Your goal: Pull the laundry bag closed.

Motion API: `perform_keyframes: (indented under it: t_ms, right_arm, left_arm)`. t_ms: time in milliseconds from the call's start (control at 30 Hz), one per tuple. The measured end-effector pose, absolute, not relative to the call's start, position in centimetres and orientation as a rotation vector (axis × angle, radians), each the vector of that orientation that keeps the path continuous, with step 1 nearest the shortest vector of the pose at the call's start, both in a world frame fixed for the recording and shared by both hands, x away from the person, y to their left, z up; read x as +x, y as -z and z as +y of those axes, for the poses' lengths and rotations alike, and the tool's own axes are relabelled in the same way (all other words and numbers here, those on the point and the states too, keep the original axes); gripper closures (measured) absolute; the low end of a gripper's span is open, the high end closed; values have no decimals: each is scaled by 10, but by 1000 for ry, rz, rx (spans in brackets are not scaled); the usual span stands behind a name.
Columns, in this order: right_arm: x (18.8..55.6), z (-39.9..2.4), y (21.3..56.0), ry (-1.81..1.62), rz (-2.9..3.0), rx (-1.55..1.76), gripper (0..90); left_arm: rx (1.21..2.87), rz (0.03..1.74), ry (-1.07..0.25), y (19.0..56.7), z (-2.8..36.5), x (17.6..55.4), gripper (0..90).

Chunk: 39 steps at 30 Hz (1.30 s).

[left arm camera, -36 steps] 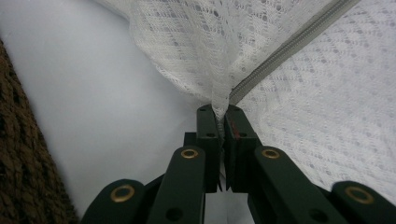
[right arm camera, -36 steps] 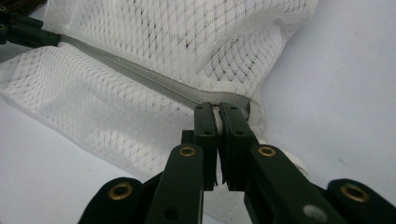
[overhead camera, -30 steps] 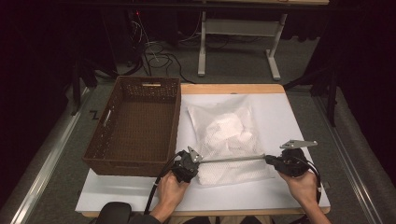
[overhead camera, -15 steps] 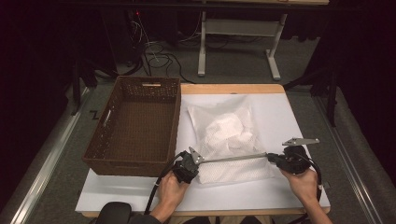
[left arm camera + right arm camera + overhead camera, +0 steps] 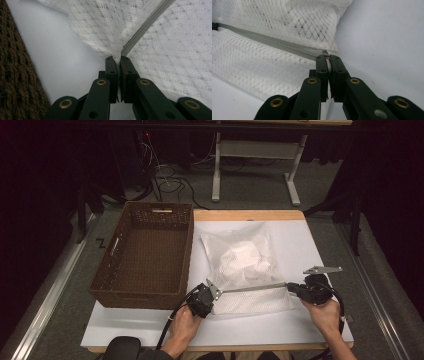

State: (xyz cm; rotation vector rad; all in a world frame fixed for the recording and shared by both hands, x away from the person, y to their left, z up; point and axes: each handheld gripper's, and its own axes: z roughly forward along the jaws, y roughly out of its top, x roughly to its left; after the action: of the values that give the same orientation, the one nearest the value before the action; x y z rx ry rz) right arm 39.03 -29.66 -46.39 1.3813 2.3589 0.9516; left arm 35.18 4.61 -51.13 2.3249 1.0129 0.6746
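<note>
The bench [image 5: 320,320], covered in a white sheet, carries two big things: a dark woven basket [image 5: 145,255] on the left, empty as far as I can see, and just beside it a white mesh laundry bag [image 5: 245,265] lying flat with something white bundled inside. Along the bag's near edge runs a grey zipper [image 5: 250,288], pulled taut in a straight line between the person's two hands. The left gripper [image 5: 209,292] sits at the zipper's left end, near the basket's front corner, and in the left gripper view its jaws are pressed together on the mesh right where the zipper tape ends [image 5: 119,56]. The right gripper [image 5: 294,290] is at the opposite end, and in the right gripper view its jaws are pinching the very tip of the zipper [image 5: 327,58], probably the pull, though it is too small to tell for sure. Judging from how things lie, the zipper looks closed along the whole stretch, so the fastening seems done or nearly so. What remains, I would guess, is letting go and lifting the bag across into the basket, which has not yet begun.
</note>
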Motion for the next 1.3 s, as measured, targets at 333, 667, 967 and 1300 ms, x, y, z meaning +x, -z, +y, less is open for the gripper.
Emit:
perform_keyframes:
  t_ms: [333, 667, 967, 1300]
  right_arm:
    - [385, -296, 468, -952, 2344, 1375, 878]
    - [383, -291, 476, -940, 2331, 1364, 872]
    - [383, -283, 484, -945, 2353, 1339, 838]
    - [374, -286, 477, -996, 2324, 1317, 669]
  left_arm:
    - [2325, 1016, -677, 511, 46, 352, 845]
    - [2298, 1043, -665, 508, 48, 354, 784]
    - [2240, 1036, -610, 501, 46, 353, 607]
    - [2180, 1011, -466, 487, 45, 356, 471]
